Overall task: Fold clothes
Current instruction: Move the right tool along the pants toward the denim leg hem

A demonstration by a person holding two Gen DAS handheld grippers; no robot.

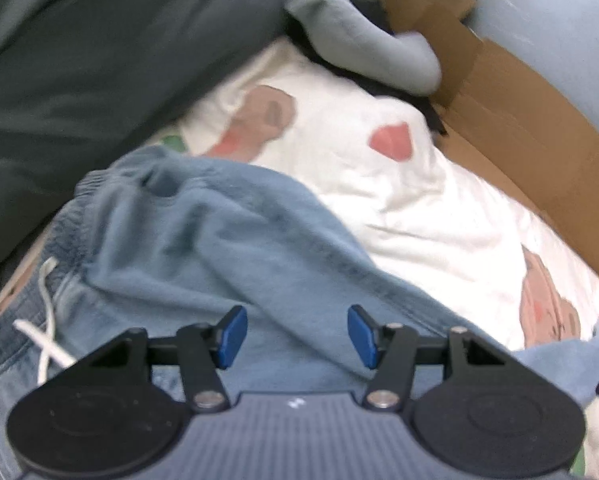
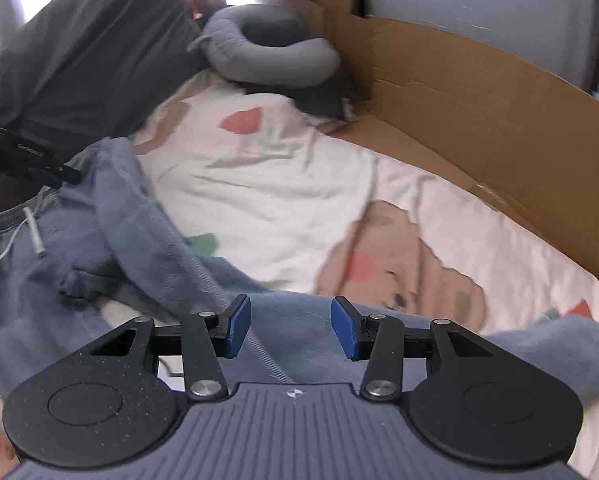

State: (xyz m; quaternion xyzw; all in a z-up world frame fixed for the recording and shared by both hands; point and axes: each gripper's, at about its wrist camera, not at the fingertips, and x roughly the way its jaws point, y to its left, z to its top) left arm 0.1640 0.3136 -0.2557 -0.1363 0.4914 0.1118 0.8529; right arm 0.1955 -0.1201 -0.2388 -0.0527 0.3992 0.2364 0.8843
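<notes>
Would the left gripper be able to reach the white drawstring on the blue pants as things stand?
Probably yes: the left gripper is open above the blue pants, and the white drawstring lies uncovered just beside it.

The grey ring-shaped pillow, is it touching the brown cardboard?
Touching: in the right wrist view the grey ring-shaped pillow presses against the brown cardboard with no gap.

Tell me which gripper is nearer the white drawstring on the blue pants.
Left. The left gripper hovers open just beside the white drawstring; the right gripper hovers open farther along the blue pants.
</notes>
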